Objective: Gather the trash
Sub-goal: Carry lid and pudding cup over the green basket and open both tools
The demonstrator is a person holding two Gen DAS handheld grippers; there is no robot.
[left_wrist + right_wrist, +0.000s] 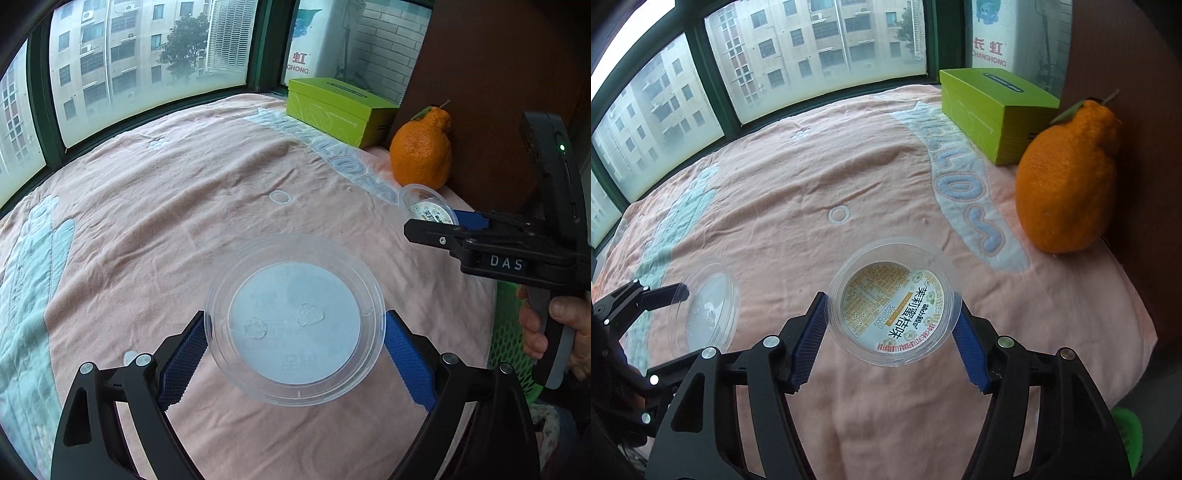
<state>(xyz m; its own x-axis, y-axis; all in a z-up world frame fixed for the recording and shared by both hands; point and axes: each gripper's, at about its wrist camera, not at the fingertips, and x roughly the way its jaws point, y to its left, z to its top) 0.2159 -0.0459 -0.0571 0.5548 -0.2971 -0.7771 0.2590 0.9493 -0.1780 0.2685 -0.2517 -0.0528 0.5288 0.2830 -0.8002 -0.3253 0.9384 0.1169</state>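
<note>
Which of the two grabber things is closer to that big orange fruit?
The right. The right gripper, jaws closed on the labelled cup, sits just short of the orange. The left gripper, holding the clear lid, is farther from it.

"DAS" marks the right tool (448,221), "CHANGHONG" the white carton (991,33), "HELLO" the pink blanket (798,177).
</note>
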